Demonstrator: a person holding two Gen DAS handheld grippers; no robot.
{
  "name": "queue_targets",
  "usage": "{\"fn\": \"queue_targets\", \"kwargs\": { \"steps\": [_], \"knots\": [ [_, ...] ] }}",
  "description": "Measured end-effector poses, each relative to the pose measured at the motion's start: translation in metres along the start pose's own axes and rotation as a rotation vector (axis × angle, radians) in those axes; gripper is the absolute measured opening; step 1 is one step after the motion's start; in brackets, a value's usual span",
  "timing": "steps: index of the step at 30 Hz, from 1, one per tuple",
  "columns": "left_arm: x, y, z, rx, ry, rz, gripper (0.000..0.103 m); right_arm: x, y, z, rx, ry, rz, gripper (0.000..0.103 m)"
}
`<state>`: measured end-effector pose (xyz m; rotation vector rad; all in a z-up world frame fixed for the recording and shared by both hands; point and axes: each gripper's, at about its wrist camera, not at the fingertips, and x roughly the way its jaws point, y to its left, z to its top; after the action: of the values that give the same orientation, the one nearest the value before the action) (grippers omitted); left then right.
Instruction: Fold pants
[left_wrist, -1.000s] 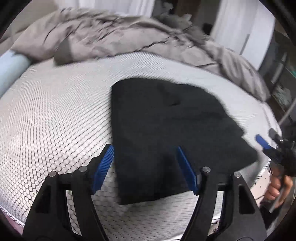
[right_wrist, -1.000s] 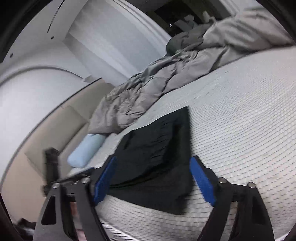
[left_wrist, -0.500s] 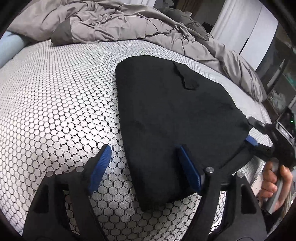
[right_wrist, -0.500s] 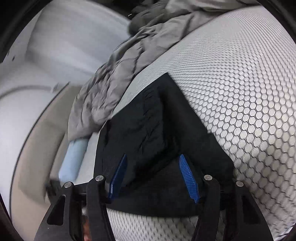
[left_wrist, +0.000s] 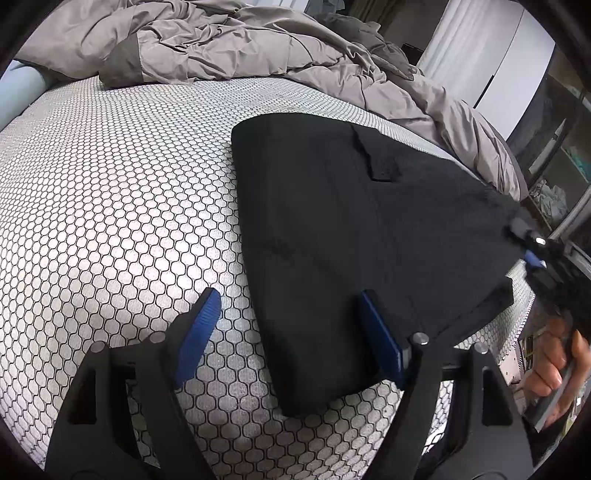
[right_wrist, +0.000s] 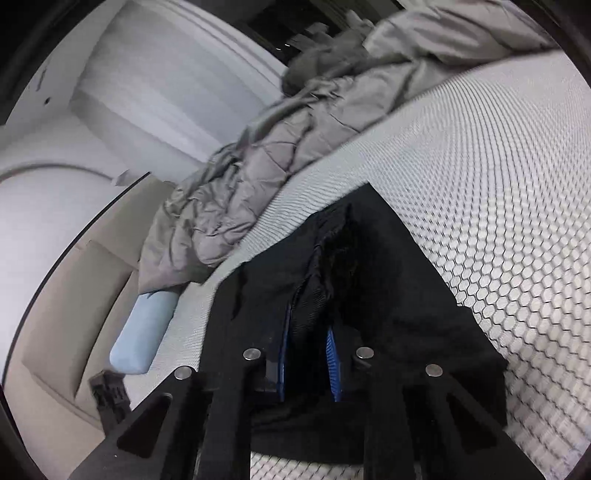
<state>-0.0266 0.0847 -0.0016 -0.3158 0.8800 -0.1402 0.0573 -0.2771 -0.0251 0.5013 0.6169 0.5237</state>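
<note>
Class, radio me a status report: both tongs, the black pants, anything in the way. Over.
Right tongs closing on a bunched edge of the folded black fabric pants. Left tongs open, straddling the pants' near corner. Rumpled grey duvet lies beyond, apart from them.

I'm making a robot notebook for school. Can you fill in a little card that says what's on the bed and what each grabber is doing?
pants: black pants, folded, lying flat on the bed
bed: honeycomb-pattern mattress
bedding: grey duvet bunched at the far side
pillow: light blue pillow at the bed's edge
left gripper: jaws open over the pants' near corner, not pinching
right gripper: jaws closing, pinching a bunch of the pants
</note>
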Motion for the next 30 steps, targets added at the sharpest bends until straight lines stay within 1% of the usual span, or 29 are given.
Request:
{"fn": "queue_targets", "kwargs": {
  "steps": [2, 3, 5, 7, 8, 9, 10, 11, 12, 15, 17, 18, 19, 21, 25, 28, 29, 30],
  "knots": [
    [-0.003, 0.0, 0.0, -0.004, 0.002, -0.006, 0.075, -0.02, 0.005, -0.006, -0.02, -0.021, 0.013, 0.016],
    [-0.004, 0.0, 0.0, -0.006, 0.003, -0.005, 0.075, -0.03, 0.001, -0.011, -0.011, -0.027, 0.011, 0.016],
    [-0.006, 0.001, 0.0, -0.003, 0.003, 0.01, 0.075, -0.035, -0.011, -0.019, 0.028, -0.017, -0.015, 0.017],
    [-0.006, 0.002, 0.0, -0.006, 0.009, 0.022, 0.075, -0.023, -0.03, -0.029, 0.062, 0.032, -0.076, 0.018],
    [-0.007, 0.002, 0.001, -0.009, 0.012, 0.024, 0.075, -0.013, -0.044, -0.032, 0.095, 0.081, -0.096, 0.02],
    [-0.008, 0.002, 0.001, -0.008, 0.015, 0.03, 0.075, -0.01, -0.052, -0.035, 0.13, 0.108, -0.08, 0.022],
    [-0.01, 0.002, 0.001, -0.003, 0.014, 0.035, 0.075, -0.012, -0.06, -0.036, 0.167, 0.112, -0.041, 0.024],
    [-0.011, 0.001, 0.001, 0.001, 0.011, 0.042, 0.075, -0.016, -0.062, -0.035, 0.177, 0.104, -0.01, 0.026],
    [-0.012, 0.001, 0.001, 0.005, 0.009, 0.052, 0.075, -0.023, -0.06, -0.031, 0.174, 0.083, 0.011, 0.029],
    [-0.01, 0.004, 0.002, -0.01, 0.014, 0.053, 0.075, -0.035, -0.051, -0.021, 0.114, 0.033, 0.009, 0.029],
    [-0.01, 0.005, 0.002, -0.018, 0.013, 0.056, 0.075, -0.03, -0.054, -0.019, 0.115, 0.043, 0.012, 0.029],
    [-0.01, 0.004, 0.002, -0.017, 0.012, 0.058, 0.075, -0.023, -0.058, -0.019, 0.115, 0.05, -0.002, 0.029],
    [-0.009, 0.003, 0.003, -0.016, 0.011, 0.061, 0.075, -0.014, -0.062, -0.021, 0.111, 0.054, -0.024, 0.024],
    [-0.009, 0.002, 0.002, -0.016, 0.013, 0.066, 0.075, -0.005, -0.071, -0.026, 0.11, 0.054, -0.038, 0.021],
    [-0.007, 0.002, 0.003, -0.007, 0.015, 0.069, 0.075, -0.025, -0.061, -0.026, 0.083, 0.018, 0.007, 0.016],
    [-0.006, 0.001, 0.004, -0.004, 0.017, 0.071, 0.075, -0.045, -0.049, -0.029, 0.04, -0.014, 0.02, 0.016],
    [-0.006, 0.001, 0.004, -0.003, 0.019, 0.074, 0.075, -0.045, -0.048, -0.03, 0.04, -0.011, 0.01, 0.016],
    [-0.006, 0.0, 0.005, -0.004, 0.021, 0.076, 0.075, -0.043, -0.051, -0.034, 0.026, -0.002, -0.044, 0.016]
  ]
}}
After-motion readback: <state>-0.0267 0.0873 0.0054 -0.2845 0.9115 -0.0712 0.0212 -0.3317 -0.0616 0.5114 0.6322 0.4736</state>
